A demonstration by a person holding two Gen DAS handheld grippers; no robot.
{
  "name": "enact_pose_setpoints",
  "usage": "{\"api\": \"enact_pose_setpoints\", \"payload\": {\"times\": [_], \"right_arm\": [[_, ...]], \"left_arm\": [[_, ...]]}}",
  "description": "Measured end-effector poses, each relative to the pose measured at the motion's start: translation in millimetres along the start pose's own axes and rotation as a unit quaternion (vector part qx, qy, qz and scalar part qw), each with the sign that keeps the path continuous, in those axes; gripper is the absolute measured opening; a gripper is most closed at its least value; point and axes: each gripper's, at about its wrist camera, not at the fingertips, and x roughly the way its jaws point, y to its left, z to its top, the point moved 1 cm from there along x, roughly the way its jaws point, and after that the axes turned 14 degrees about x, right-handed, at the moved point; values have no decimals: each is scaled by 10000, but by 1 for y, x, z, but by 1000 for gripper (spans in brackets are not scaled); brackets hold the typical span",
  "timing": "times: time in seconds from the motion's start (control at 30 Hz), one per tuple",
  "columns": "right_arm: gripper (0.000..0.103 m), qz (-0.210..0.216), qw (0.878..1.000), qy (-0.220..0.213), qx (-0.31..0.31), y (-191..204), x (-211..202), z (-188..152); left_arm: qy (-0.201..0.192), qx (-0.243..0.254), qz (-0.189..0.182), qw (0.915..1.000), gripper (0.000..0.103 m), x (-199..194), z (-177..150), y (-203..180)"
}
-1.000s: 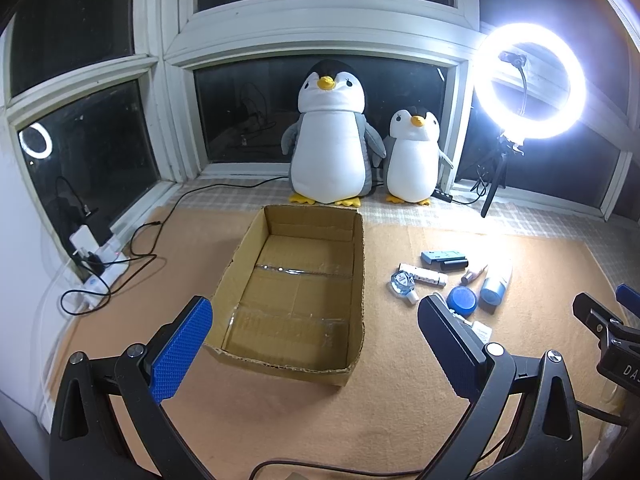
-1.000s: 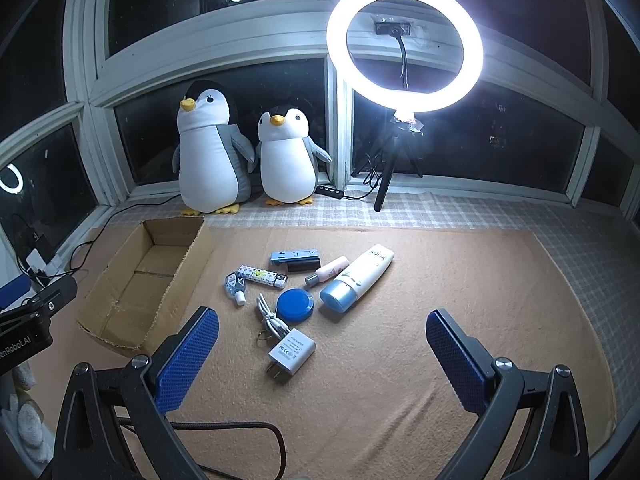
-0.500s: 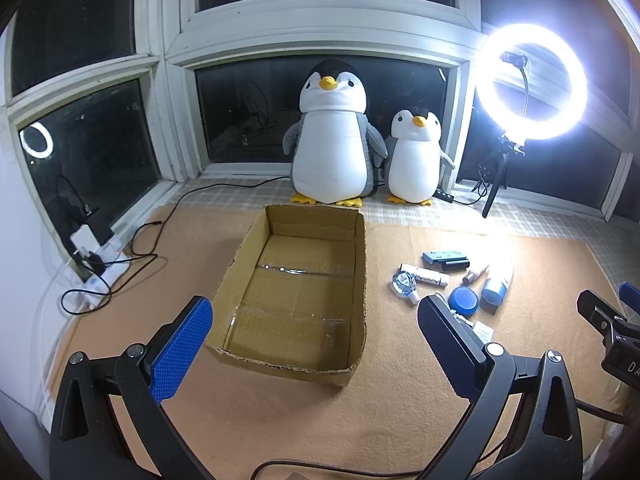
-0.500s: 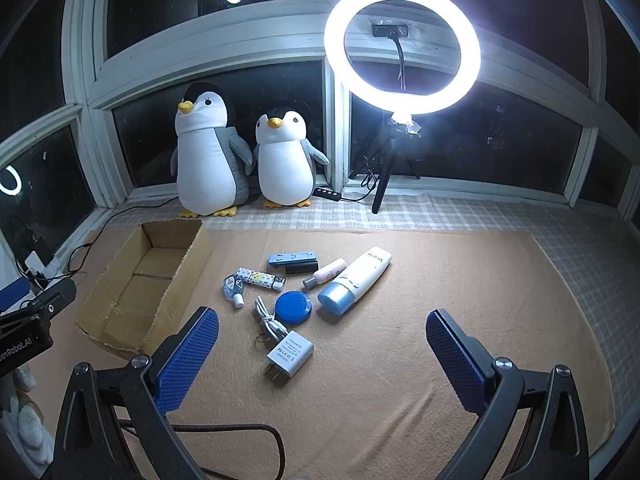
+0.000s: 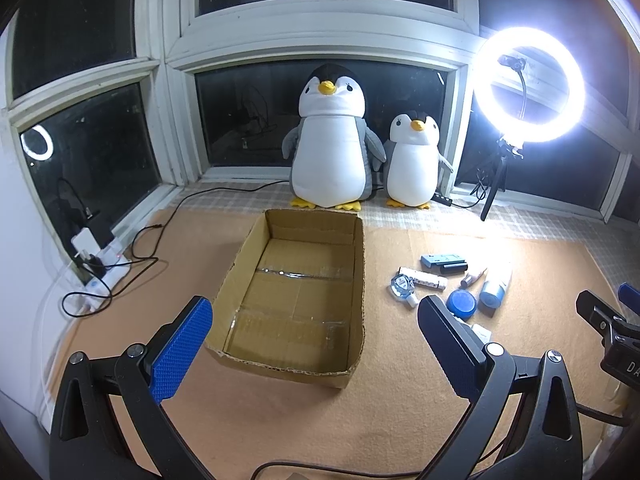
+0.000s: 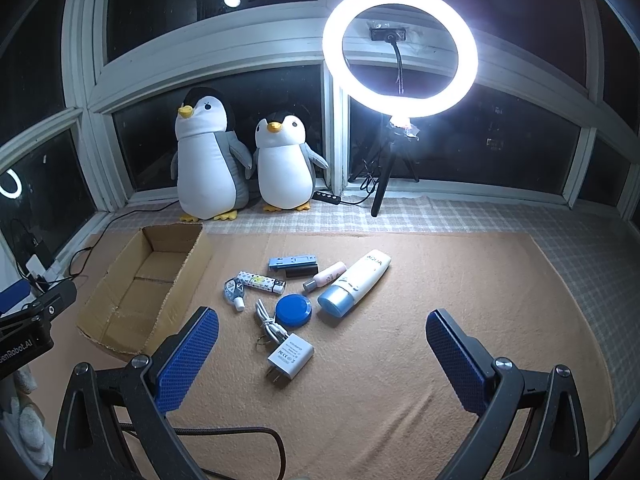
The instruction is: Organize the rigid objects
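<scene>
Cardboard box [image 5: 296,292] sits open and empty on the tan mat [image 6: 440,280], just in front of the bigger plush penguin [image 5: 330,140]. Right of the box, apart from it, lies a loose cluster: white charger [image 6: 290,356] with its coiled cable nearest the camera, round blue lid [image 6: 294,310], white tube with a blue cap [image 6: 356,282], small pink bottle [image 6: 326,276], patterned stick [image 6: 260,282] and a blue-and-black case [image 6: 294,266] farthest back. Left gripper [image 5: 316,340] hovers over the box's near edge, fingers spread, grasping nothing. Right gripper [image 6: 322,352] hangs above the charger, likewise spread wide and unladen, while a ring light [image 6: 400,52] glows behind the cluster
</scene>
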Motion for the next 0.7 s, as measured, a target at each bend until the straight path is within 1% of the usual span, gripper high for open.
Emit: {"api": "enact_pose_setpoints", "payload": {"times": [0.7], "right_arm": [[103,-9,10000,53,17,0,3,-1]], "left_arm": [[13,-5,0,10000,102,1,-1,1]]}}
